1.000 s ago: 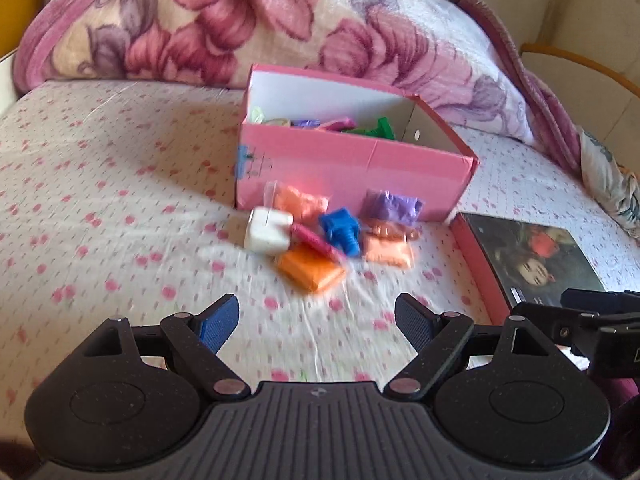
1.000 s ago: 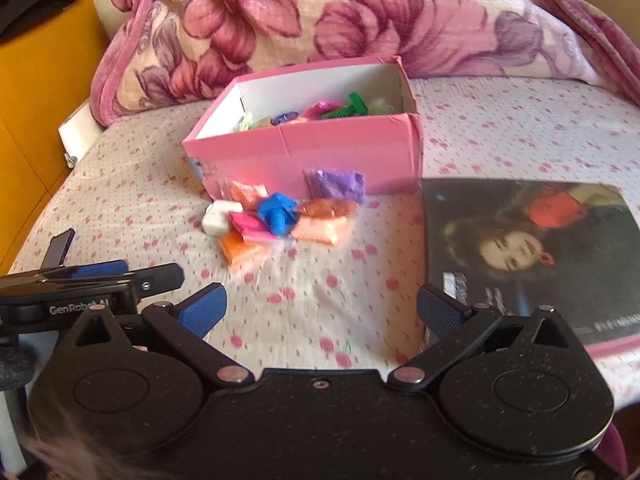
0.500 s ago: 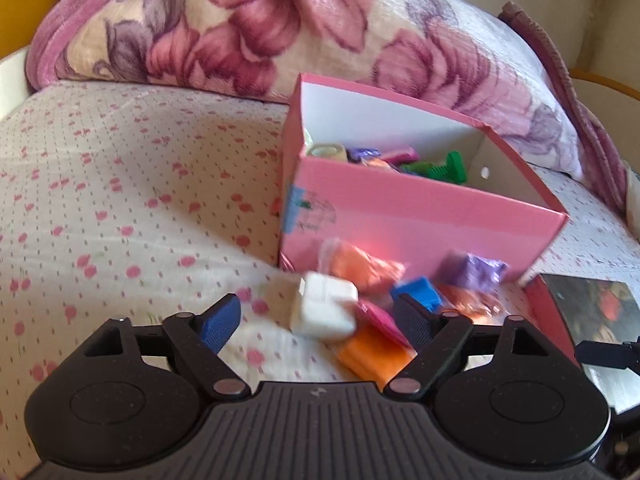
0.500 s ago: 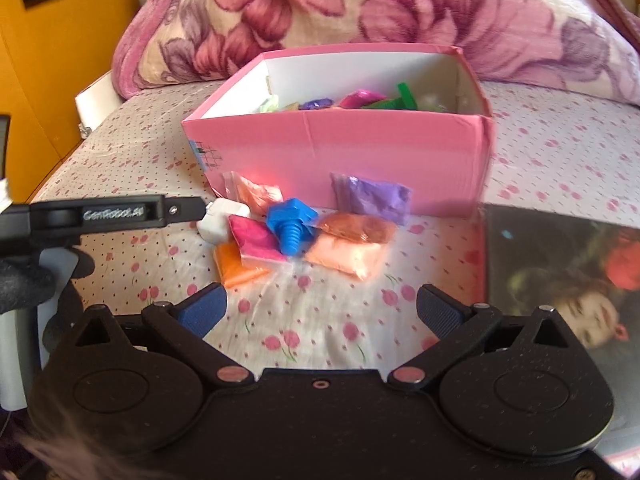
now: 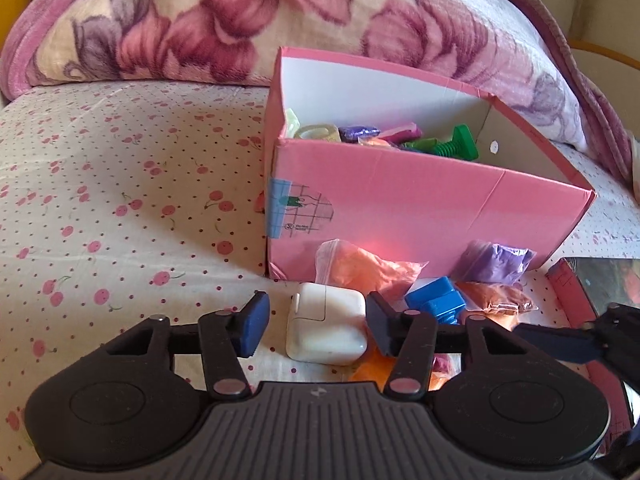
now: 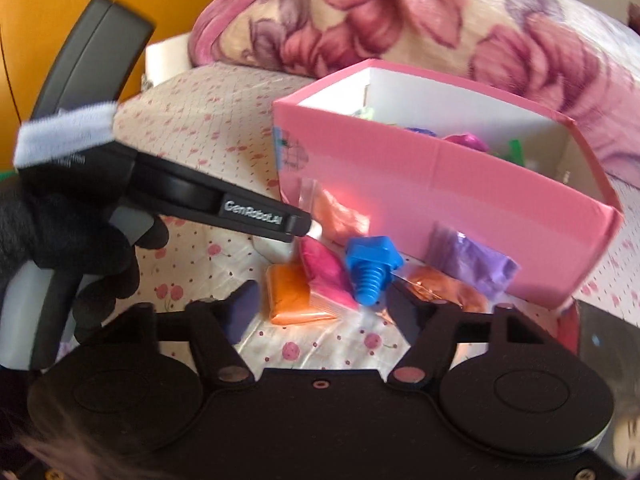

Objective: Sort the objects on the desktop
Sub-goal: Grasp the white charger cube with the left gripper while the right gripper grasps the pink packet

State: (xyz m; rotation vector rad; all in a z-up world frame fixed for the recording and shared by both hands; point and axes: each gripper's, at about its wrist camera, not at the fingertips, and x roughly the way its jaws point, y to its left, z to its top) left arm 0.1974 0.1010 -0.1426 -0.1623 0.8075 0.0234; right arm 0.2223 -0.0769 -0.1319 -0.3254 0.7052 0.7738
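A white charger block point(image 5: 326, 328) lies on the bedsheet between the open fingers of my left gripper point(image 5: 316, 326), with gaps on both sides. Beside it lie a blue toy bolt point(image 5: 438, 306), orange bags point(image 5: 360, 268) and a purple bag point(image 5: 496, 262). In the right wrist view my right gripper point(image 6: 320, 308) is open around an orange bag point(image 6: 290, 294), a pink bag point(image 6: 326, 274) and the blue bolt point(image 6: 370, 270). The pink box point(image 5: 420, 204) stands behind, holding a green bolt point(image 5: 452, 144) and several bags.
A floral blanket point(image 5: 280, 20) is piled behind the box. A pink box lid with a picture point(image 5: 592, 284) lies at the right. The left gripper's body point(image 6: 160, 188) and the gloved hand point(image 6: 60, 248) fill the left of the right wrist view.
Both grippers have moved forward and down to the pile in front of the box. The left fingers have narrowed and now straddle the white charger; the right fingers have narrowed around the bags and bolt.
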